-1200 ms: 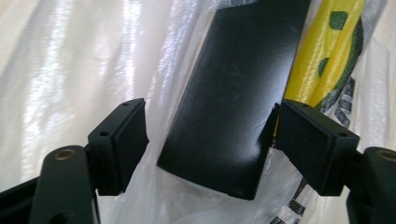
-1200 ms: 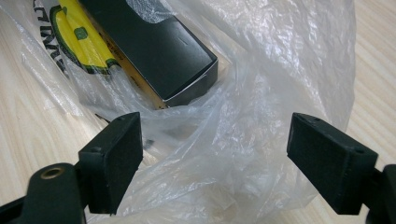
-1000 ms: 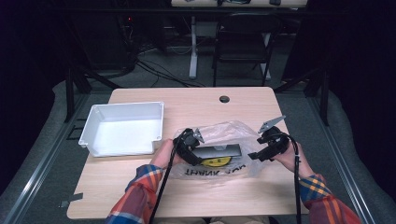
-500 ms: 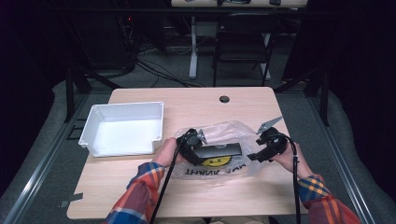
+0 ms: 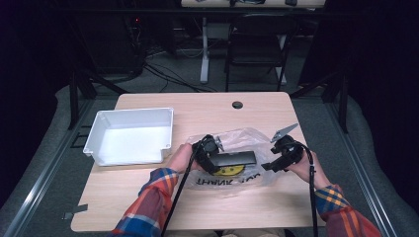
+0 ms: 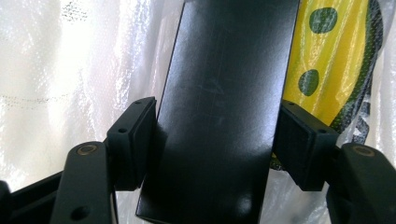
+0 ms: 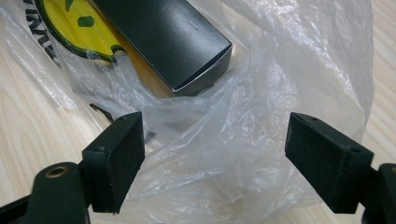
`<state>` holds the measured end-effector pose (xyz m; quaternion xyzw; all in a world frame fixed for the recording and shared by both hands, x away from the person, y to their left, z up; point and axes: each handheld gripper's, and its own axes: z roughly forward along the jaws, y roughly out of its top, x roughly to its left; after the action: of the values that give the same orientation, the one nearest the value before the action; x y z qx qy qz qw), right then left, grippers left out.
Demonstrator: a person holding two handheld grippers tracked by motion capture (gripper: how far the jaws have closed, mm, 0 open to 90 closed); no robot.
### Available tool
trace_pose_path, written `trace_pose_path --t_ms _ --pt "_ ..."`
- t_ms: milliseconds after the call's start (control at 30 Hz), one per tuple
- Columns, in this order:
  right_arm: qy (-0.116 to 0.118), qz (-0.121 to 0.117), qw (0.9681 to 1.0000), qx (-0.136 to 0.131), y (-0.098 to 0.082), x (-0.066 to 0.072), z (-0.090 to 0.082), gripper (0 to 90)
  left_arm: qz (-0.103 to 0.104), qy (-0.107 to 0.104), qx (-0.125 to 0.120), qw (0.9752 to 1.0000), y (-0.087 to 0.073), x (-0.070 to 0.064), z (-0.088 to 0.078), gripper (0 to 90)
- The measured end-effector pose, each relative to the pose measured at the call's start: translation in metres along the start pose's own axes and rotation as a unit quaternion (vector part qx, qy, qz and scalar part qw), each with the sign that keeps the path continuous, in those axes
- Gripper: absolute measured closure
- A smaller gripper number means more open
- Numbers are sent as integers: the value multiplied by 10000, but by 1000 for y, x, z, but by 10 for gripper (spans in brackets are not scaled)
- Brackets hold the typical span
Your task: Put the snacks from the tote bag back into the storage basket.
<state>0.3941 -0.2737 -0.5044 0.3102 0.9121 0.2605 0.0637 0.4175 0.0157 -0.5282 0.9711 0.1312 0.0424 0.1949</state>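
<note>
We grip the box [image 6: 224, 107] across its width in our left claw [image 6: 217, 140], over the bag [image 5: 247, 148]. Our right claw [image 7: 215, 158] stands spread just short of the box's far end, with loose bag plastic between its jaws.

1. Setting: a lab or test room, dark and curtained.
2. Evidence: a lone wooden table [image 5: 148, 207] on grey flooring, with a cable port [image 5: 237, 104] near its far edge.
3. Behind: loose cables [image 5: 163, 74] and a folding chair [image 5: 257, 49].
</note>
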Motion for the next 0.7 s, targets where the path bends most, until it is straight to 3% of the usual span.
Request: trace_pose_path --t_ms 133,267,700 --pt "12 -17 10000 19 0 0 0 194 178 15 173 9997 2 0 0 366" --pt "2 -10 10000 7 0 0 0 194 228 -52 157 9996 0 1 -3 423" --pt "44 -23 10000 54 1 1 3 195 275 -77 -150 9995 3 1 -21 432"
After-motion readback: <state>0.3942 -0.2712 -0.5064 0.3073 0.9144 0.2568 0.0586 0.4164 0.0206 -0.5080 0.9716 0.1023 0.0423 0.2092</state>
